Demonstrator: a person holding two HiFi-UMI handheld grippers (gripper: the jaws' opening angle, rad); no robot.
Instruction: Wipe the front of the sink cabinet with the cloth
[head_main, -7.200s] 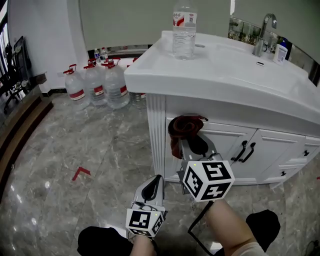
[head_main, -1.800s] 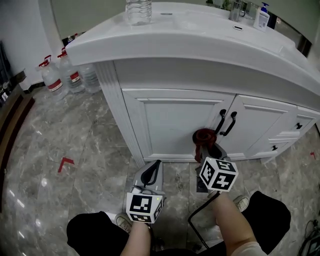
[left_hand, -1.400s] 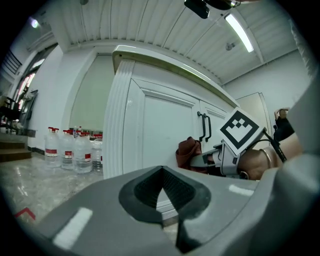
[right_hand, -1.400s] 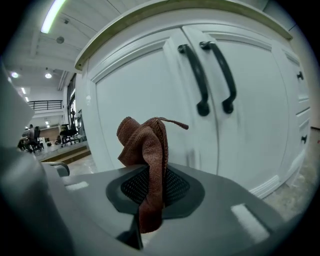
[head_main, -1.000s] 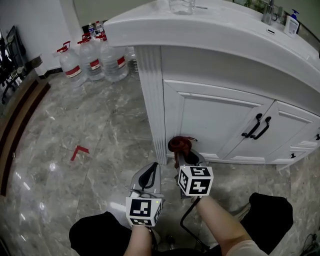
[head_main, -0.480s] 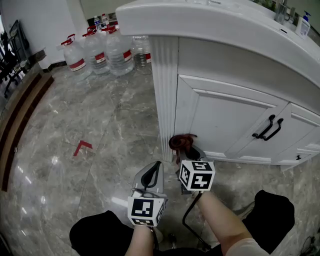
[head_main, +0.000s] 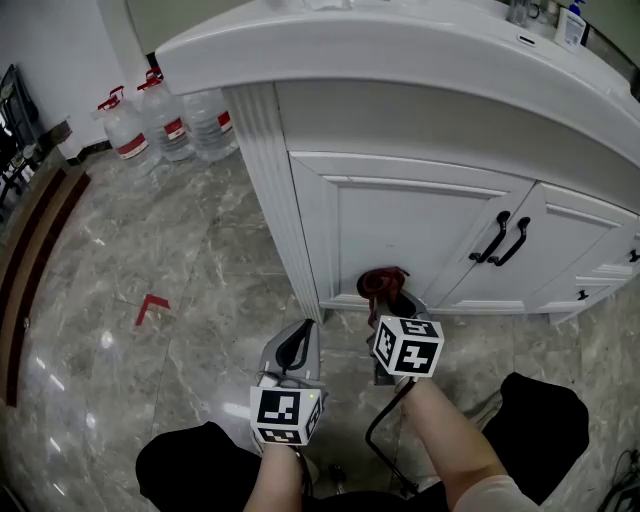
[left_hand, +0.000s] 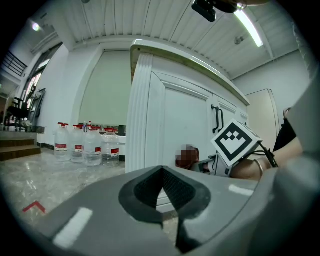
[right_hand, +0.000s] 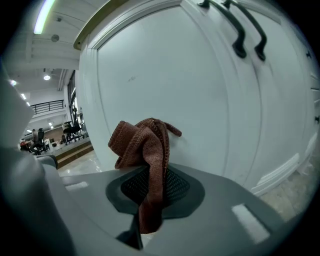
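Observation:
A white sink cabinet (head_main: 400, 230) with panelled doors and black handles (head_main: 503, 238) fills the upper head view. My right gripper (head_main: 390, 300) is shut on a reddish-brown cloth (head_main: 382, 282), bunched against the bottom edge of the left door. In the right gripper view the cloth (right_hand: 145, 145) touches the door panel (right_hand: 175, 90), and a strip of it hangs down between the closed jaws. My left gripper (head_main: 297, 338) hovers low over the floor, left of the right one, shut with nothing in it. In the left gripper view the cabinet's fluted corner post (left_hand: 140, 115) stands ahead.
Several large water bottles (head_main: 165, 125) stand on the marble floor (head_main: 150, 260) at the back left. A red corner mark (head_main: 150, 306) lies on the floor. Dark wooden steps (head_main: 30, 250) run along the left edge. A soap bottle (head_main: 570, 25) and a tap sit on the countertop.
The cloth in my right gripper has slid right along the cabinet's bottom, from the fluted corner post onto the left door's lower edge. My left gripper has stayed shut and low.

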